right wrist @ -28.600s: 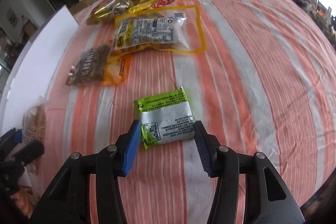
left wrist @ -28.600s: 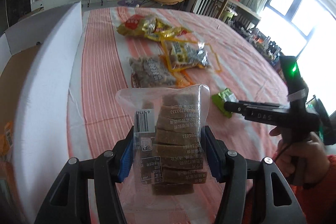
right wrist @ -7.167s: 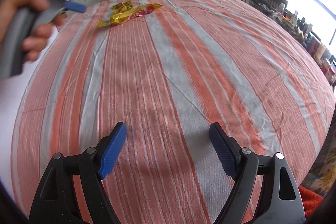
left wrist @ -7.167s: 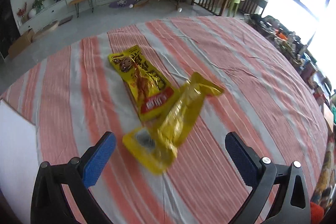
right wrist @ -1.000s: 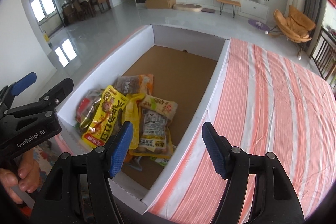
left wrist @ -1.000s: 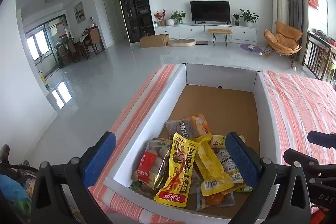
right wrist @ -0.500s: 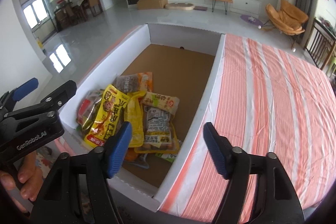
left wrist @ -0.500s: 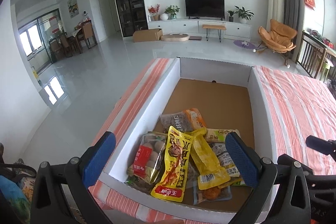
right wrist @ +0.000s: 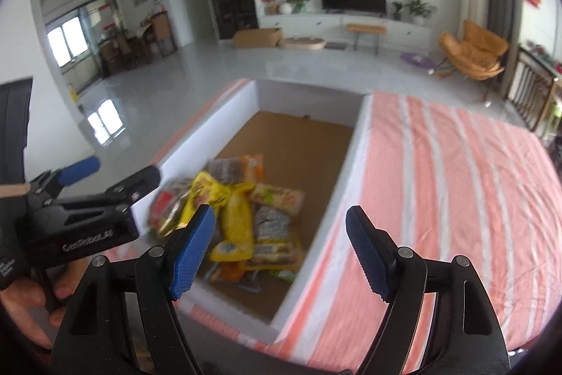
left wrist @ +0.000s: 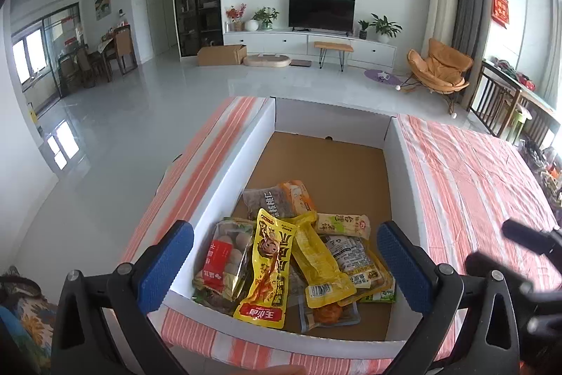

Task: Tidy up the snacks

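A white cardboard box (left wrist: 232, 185) with a brown floor holds several snack packets piled at its near end. Among them are a yellow packet (left wrist: 268, 266), a plain yellow pouch (left wrist: 318, 264) and a red-labelled bag of round snacks (left wrist: 224, 257). My left gripper (left wrist: 284, 264) is open and empty, held above the box's near end. My right gripper (right wrist: 279, 250) is open and empty, above the box's right wall (right wrist: 337, 199). The pile also shows in the right wrist view (right wrist: 235, 213), blurred. The left gripper (right wrist: 112, 173) appears at the left there.
The box lies on an orange and white striped cloth (left wrist: 474, 185) that stretches to the right (right wrist: 456, 192). Beyond is a living room with a TV (left wrist: 321, 11), an orange chair (left wrist: 439, 69) and grey floor at the left.
Both grippers have drawn back and tilted up a little; the box sits lower and nearer in both views. Both stay open and empty. The packets have not moved.
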Available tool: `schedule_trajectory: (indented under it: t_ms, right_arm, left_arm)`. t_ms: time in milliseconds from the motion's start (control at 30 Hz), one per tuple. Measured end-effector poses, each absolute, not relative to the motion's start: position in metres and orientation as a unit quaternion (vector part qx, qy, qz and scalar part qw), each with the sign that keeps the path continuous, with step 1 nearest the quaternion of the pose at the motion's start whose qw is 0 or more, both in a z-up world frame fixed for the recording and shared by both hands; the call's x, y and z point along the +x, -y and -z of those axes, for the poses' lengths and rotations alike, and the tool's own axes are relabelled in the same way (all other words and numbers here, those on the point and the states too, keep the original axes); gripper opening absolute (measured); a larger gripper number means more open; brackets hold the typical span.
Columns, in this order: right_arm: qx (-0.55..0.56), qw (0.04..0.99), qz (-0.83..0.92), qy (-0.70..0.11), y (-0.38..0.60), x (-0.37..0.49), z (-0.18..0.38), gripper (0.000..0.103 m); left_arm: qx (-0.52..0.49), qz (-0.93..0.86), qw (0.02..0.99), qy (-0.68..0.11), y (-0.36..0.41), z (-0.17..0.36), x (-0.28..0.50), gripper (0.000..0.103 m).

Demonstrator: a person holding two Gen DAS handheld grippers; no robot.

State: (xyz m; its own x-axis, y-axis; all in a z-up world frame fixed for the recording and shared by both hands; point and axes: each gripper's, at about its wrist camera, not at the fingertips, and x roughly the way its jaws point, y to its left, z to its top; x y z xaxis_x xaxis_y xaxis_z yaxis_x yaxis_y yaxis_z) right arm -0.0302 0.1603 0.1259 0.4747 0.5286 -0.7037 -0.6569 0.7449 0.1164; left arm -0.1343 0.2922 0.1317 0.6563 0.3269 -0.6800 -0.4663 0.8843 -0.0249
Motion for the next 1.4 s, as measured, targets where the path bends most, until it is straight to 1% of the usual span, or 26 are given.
schedule_trajectory:
  t_ms: [200, 400, 533, 767, 1233, 1400]
  right_arm:
    - [-0.069, 0.837, -0.363, -0.404, -0.166, -0.034, -0.121, 0.08]
    - [-0.066, 0.851, -0.344, -0.392, -0.166, -0.032, -0.131, 0.08]
    - [-0.068, 0.85, -0.343, -0.393, -0.171, -0.028, -0.13, 0.08]
    - [-0.103, 0.86, -0.327, -0.378, -0.182, -0.032, -0.127, 0.08]
    - [-0.127, 0.87, -0.303, -0.367, -0.185, -0.033, -0.127, 0.08]
    - [-0.128, 0.871, -0.3, -0.366, -0.185, -0.031, -0.128, 0.08]
  left_arm:
    - [-0.086, -0.221, 0.9, -0.367, -0.282, -0.133, -0.131, 0.103]
    - [-0.089, -0.23, 0.897, -0.367, -0.282, -0.131, -0.139, 0.103]
    - [-0.069, -0.253, 0.896, -0.359, -0.286, -0.128, -0.141, 0.103]
    - [-0.065, -0.254, 0.899, -0.351, -0.287, -0.129, -0.14, 0.103]
    - [-0.064, -0.278, 0.903, -0.322, -0.291, -0.142, -0.15, 0.103]
    - [-0.08, -0.272, 0.901, -0.327, -0.295, -0.141, -0.149, 0.103]
